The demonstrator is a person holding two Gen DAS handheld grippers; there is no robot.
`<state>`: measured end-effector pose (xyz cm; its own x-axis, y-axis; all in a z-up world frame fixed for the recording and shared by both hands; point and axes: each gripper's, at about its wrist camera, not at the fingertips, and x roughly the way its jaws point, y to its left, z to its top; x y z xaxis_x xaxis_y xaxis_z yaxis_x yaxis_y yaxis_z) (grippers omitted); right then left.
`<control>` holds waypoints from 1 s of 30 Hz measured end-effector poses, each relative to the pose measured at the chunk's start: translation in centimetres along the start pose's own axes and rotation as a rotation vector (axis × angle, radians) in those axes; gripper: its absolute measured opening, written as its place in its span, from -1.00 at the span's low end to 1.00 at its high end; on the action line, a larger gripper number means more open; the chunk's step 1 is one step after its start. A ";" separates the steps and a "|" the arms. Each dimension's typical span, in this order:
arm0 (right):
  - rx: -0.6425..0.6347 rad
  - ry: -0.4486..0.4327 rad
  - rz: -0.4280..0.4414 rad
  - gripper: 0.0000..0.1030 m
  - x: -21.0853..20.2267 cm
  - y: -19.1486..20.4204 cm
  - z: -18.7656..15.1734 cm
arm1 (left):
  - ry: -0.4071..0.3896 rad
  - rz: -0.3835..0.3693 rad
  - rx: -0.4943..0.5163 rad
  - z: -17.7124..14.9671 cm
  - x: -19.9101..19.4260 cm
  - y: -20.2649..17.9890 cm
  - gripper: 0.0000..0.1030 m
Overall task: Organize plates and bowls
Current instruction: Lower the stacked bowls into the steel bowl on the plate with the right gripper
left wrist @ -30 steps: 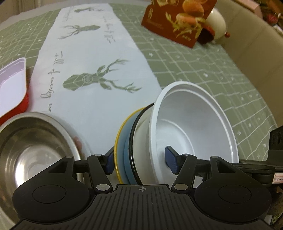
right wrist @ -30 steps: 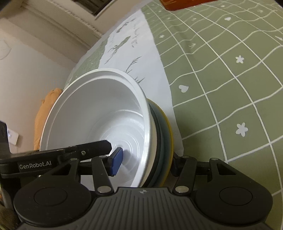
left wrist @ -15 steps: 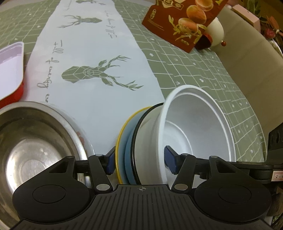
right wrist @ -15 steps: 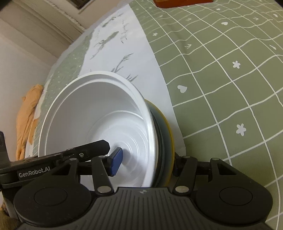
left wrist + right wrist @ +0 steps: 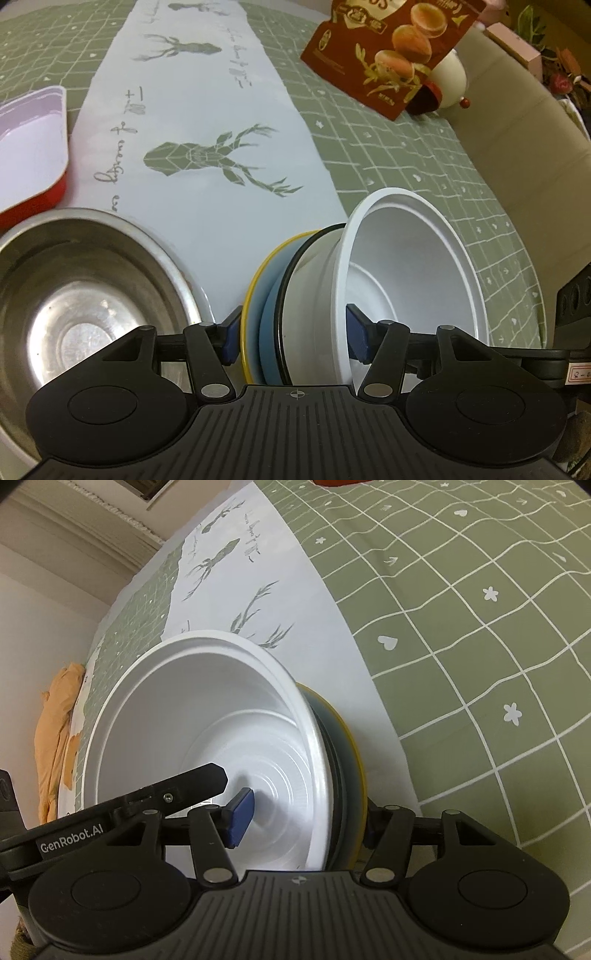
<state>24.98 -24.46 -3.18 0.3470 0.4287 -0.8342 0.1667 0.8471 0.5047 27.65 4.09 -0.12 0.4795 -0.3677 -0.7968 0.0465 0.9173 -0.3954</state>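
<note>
Both grippers clamp one stack of dishes held on edge. The stack is a white plastic bowl point(image 5: 413, 266), a black-rimmed white dish point(image 5: 295, 280) and a blue plate with a yellow rim point(image 5: 255, 295). My left gripper point(image 5: 293, 336) is shut across the stack, one pad inside the bowl and one behind the plate. My right gripper point(image 5: 303, 819) is shut across the same stack point(image 5: 207, 716) from the opposite side; its yellow-rimmed plate point(image 5: 356, 753) shows at the right. A steel bowl point(image 5: 74, 295) sits to the left.
A red dish with a white inside point(image 5: 29, 155) lies at the far left. A red snack bag point(image 5: 391, 48) and a white pot point(image 5: 448, 79) stand at the back right. A white deer-print runner point(image 5: 207, 122) crosses the green checked cloth point(image 5: 480, 609). An orange cloth point(image 5: 55, 731) lies at the left.
Both grippers with the stack have risen and tilted a little; the steel bowl and the table have slid lower in the left view. The grips are the same.
</note>
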 end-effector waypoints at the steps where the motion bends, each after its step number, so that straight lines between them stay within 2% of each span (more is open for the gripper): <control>1: -0.005 -0.005 -0.002 0.13 -0.3 0.3 -0.1 | -0.009 -0.005 0.002 -0.1 -0.4 0.0 0.16; 8: -0.052 -0.048 -0.001 0.15 -2.6 3.3 -0.7 | -0.062 -0.047 -0.006 -0.6 -4.2 1.2 0.18; 15: -0.133 -0.046 0.038 0.18 -2.5 8.9 -1.7 | -0.143 -0.037 -0.076 -1.3 -9.0 5.4 0.19; 23: -0.178 0.019 0.061 0.19 1.6 14.3 -2.5 | -0.151 0.005 -0.164 -2.1 -10.4 11.1 0.19; 30: -0.126 0.093 0.075 0.18 5.8 14.7 -2.6 | -0.119 0.069 -0.192 -2.3 -9.4 13.5 0.17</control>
<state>27.04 -8.69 -1.23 0.2660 0.5149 -0.8149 0.0247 0.8415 0.5397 21.73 19.62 0.96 0.5764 -0.2744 -0.7697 -0.1517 0.8896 -0.4308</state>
